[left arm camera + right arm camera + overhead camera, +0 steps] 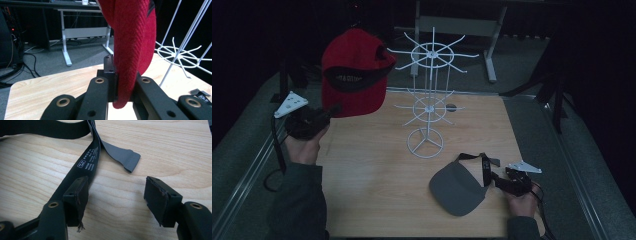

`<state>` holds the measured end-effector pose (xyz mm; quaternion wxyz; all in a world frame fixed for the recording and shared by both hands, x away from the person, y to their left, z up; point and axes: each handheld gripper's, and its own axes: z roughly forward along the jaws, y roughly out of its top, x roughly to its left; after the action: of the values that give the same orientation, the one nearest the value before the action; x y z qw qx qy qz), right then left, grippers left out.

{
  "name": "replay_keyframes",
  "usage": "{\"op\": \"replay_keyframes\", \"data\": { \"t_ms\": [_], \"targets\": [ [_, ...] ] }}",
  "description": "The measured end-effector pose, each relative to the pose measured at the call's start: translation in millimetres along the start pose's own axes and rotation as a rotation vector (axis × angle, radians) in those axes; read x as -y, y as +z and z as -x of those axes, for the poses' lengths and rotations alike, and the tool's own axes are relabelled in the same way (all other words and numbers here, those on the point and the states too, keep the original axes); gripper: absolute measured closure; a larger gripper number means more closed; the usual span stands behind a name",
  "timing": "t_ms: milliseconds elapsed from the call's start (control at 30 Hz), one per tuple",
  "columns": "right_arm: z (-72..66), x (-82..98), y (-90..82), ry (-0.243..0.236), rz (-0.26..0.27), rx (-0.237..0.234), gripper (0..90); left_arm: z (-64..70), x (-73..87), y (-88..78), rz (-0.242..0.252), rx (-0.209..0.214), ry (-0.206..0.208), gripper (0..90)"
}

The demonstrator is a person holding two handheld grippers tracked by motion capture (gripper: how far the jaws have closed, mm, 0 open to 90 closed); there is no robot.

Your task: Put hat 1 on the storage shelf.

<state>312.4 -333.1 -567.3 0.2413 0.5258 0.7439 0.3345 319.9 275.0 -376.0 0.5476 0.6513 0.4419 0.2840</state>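
A red cap [354, 70] with a black inner band hangs in the air over the table's far left, close to the white wire rack [429, 100]. My left gripper [334, 107] is shut on the cap's lower edge; in the left gripper view the red fabric [135, 37] is pinched between the jaws of this gripper [123, 85]. A grey visor [459, 187] lies flat at the front right. My right gripper [502, 180] rests by its black strap [87, 162]. In the right gripper view that gripper [117, 195] stands open over bare wood, the strap running along its left jaw.
The rack [180, 53] has two tiers of spoke hooks and a ring base at the middle of the wooden table [377, 190]. The strap's grey end [125, 157] lies loose on the wood. Dark floor and a desk frame [492, 45] lie beyond the far edge.
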Motion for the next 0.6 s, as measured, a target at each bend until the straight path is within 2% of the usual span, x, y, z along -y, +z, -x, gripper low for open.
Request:
{"op": "replay_keyframes", "data": {
  "t_ms": [600],
  "targets": [
    [0.0, 0.0, 0.0, 0.0, 0.0, 0.0, 36.2, 4.7, -15.3, 0.9, 0.022, 0.002, 0.021, 85.9]
  ]
}}
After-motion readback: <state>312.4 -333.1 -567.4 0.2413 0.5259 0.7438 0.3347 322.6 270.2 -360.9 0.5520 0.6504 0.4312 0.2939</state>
